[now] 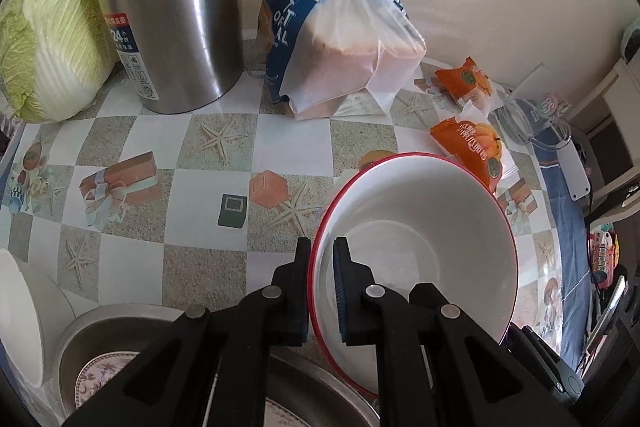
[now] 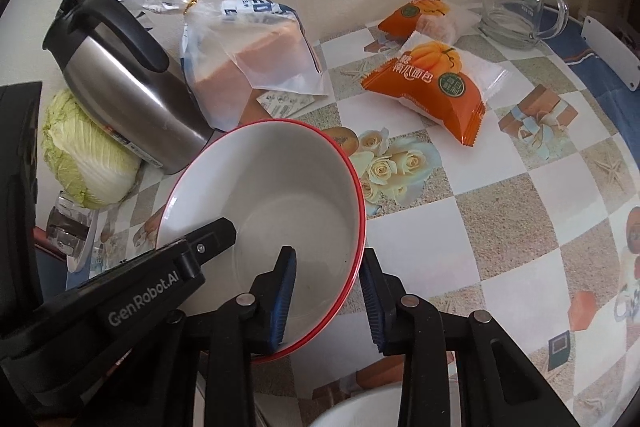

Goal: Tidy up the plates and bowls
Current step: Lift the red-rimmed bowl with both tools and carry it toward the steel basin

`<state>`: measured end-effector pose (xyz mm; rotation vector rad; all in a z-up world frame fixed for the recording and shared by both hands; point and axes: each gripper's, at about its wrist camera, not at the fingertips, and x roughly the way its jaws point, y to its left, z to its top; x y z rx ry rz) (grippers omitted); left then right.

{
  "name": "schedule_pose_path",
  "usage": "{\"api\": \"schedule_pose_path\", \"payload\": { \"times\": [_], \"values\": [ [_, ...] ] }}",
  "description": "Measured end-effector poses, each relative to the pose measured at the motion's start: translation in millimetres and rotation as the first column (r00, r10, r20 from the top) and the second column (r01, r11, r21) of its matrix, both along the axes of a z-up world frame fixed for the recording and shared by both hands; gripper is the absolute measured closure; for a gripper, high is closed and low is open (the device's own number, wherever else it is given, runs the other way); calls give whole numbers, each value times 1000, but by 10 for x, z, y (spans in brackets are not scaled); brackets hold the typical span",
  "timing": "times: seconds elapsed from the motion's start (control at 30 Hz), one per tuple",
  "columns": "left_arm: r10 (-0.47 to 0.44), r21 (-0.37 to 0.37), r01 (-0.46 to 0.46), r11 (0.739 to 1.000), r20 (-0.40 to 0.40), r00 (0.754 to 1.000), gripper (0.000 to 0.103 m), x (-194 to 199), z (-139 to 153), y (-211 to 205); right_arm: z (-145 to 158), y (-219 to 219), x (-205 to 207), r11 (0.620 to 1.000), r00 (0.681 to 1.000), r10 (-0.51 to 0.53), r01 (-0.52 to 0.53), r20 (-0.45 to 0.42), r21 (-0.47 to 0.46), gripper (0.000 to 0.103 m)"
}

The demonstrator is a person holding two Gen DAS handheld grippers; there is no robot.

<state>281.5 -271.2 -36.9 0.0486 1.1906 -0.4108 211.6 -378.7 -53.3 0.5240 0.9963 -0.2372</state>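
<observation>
Both tongs on one bowl
Left tongs (image 1: 322,287) pinch the bowl (image 1: 416,251) rim; right tongs (image 2: 328,297) straddle it, gaping. Uneven pull could tip it.

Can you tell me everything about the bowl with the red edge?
The bowl is white inside with a thin red rim, smooth and shiny like ceramic, and empty. It sits tilted above the checked tablecloth. The left gripper pinches its rim, one finger inside and one outside. The right gripper straddles the opposite rim with its jaws apart, not closed on it. Behind the bowl are a steel jug and a bread bag.
</observation>
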Motion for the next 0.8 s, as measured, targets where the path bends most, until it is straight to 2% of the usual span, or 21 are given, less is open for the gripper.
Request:
{"api": "schedule_pose_path", "payload": {
  "times": [0.13,0.43,0.7,0.8],
  "values": [
    [15,-15,-14,1000,28,999,92,-105,187,54,174,26,-84,1000,1000,13,-13,23,-13,68],
    [108,-91,-107,990,13,994,92,-299,418,364,531,218,-258,994,996,71,-66,49,-87,68],
    [217,-106,-217,970,-13,976,92,-488,467,824,674,623,-338,974,986,164,-158,18,-165,68],
    [262,-114,-262,958,-13,965,92,-577,481,1030,663,779,-351,967,979,206,-202,5,-155,68]
  ]
}}
